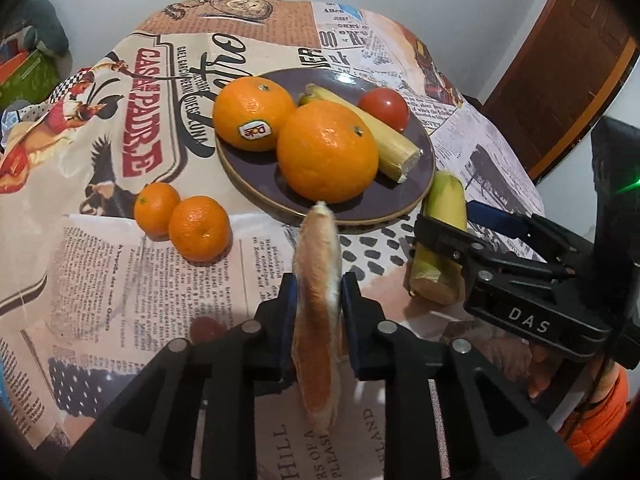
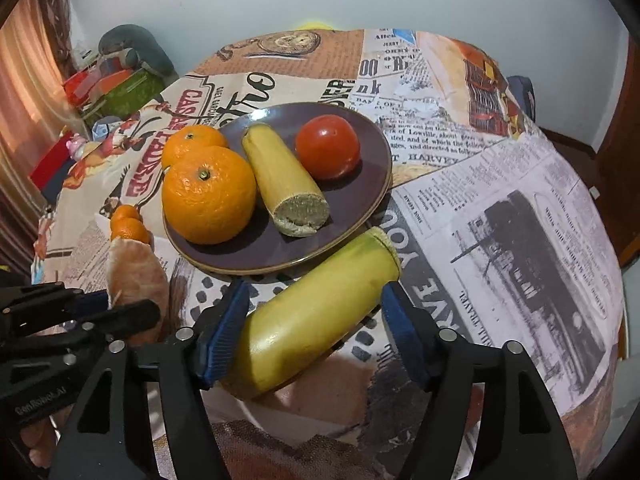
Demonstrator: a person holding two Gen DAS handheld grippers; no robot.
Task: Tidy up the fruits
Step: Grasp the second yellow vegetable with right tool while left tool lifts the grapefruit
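Observation:
A dark purple plate holds two oranges, a cut banana half and a tomato. My left gripper is shut on an orange segment, held just in front of the plate's near rim. My right gripper is open around the other banana half, which lies on the tablecloth beside the plate; its left pad touches the banana, the right pad stands apart.
Two small mandarins lie on the newspaper-print tablecloth left of the plate. Clutter sits beyond the table's far left edge. A wooden door stands at the right.

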